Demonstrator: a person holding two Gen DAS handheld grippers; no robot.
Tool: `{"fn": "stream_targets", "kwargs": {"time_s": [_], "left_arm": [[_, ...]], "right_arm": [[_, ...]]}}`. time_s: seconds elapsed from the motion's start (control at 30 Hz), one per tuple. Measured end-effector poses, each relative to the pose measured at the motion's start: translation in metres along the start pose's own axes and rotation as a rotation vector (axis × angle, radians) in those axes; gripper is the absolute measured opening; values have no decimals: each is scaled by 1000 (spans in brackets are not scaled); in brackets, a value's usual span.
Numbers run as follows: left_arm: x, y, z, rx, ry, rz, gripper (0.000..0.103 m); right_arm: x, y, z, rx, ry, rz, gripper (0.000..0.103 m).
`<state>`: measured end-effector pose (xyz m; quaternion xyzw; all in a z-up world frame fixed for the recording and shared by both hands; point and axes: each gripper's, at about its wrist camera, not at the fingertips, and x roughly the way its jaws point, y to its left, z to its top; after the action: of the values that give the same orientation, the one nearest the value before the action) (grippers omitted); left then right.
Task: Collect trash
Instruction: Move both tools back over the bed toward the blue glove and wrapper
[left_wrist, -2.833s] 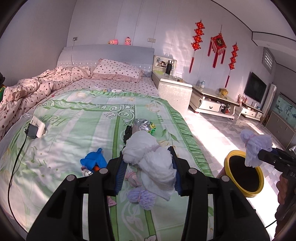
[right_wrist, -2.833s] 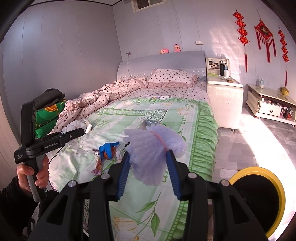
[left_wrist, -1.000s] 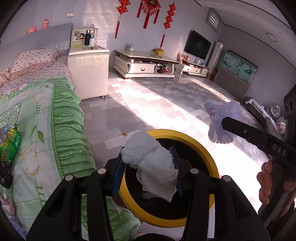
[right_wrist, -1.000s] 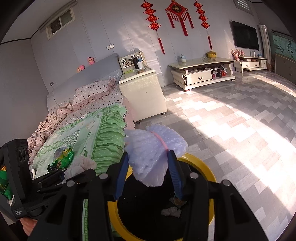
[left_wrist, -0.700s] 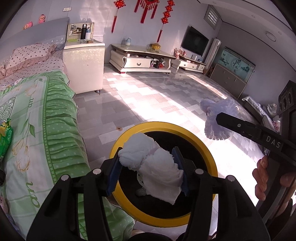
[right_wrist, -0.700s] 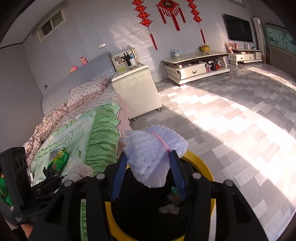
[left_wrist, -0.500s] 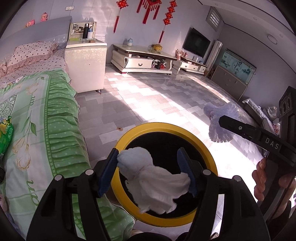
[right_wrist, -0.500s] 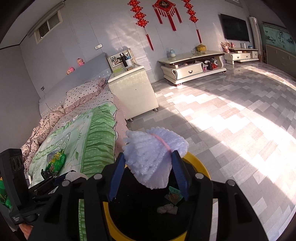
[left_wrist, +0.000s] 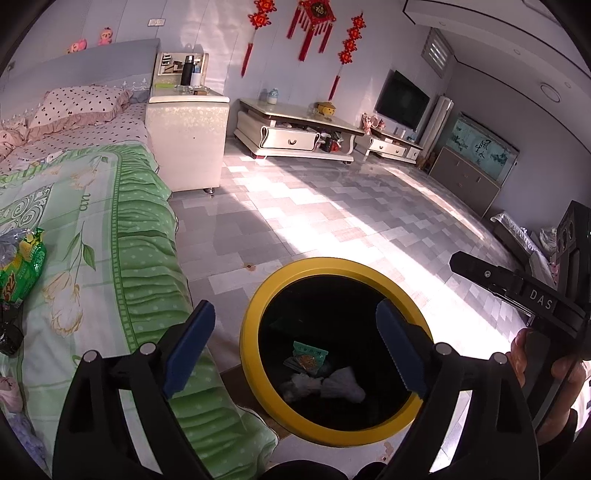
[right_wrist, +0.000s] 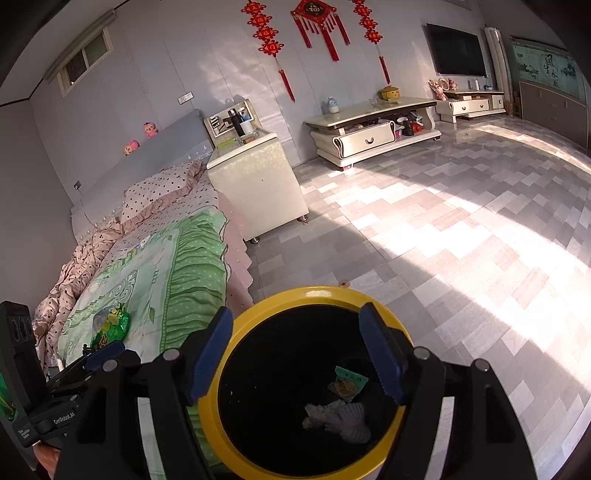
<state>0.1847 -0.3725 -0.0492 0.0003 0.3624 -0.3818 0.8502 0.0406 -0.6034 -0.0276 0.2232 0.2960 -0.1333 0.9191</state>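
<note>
A round bin with a yellow rim (left_wrist: 255, 314) stands on the tiled floor beside the bed; it also shows in the right wrist view (right_wrist: 325, 293). Inside lie white crumpled tissue and pale foam (left_wrist: 325, 384) (right_wrist: 340, 419) and a small green packet (left_wrist: 308, 356) (right_wrist: 349, 380). My left gripper (left_wrist: 291, 349) is open and empty above the bin. My right gripper (right_wrist: 299, 354) is open and empty above the bin too. A green snack bag (left_wrist: 22, 266) (right_wrist: 110, 326) lies on the green bedspread.
The bed (left_wrist: 92, 229) with a frilled green cover runs along the left. A white nightstand (left_wrist: 184, 136) and a low TV cabinet (left_wrist: 295, 136) stand at the far wall. Sunlit tiled floor (left_wrist: 351, 221) stretches right of the bin.
Both grippers have opened. The white tissue wad dropped from the left one and the pale foam piece from the right one, and both now lie in the bin.
</note>
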Motion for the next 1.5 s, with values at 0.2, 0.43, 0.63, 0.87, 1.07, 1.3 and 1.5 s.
{"fn": "stream_targets", "kwargs": {"time_s": [0.2,0.43,0.63,0.87,1.07,1.3,1.5], "left_arm": [[-23,15,-2,11,-41,62,89],[-61,52,-9,-24,-79,137,91],[-99,92,-18,-65,-112,216,91],[-139,144,-38,-130,-129,316,91],[-173,190,-59,-195,-129,400,91],[-209,240,-84,-264,-128,501,91],[-221,275,-113,-318,-98,567,91]], "right_arm": [[-4,11,-3,-10,-2,14,72],[-7,42,-8,-57,6,59,73],[-9,88,-13,-128,4,121,73],[-9,153,-25,-231,11,221,73],[-3,204,-43,-317,41,304,73],[7,256,-69,-414,87,387,73],[21,295,-103,-498,147,437,73]]}}
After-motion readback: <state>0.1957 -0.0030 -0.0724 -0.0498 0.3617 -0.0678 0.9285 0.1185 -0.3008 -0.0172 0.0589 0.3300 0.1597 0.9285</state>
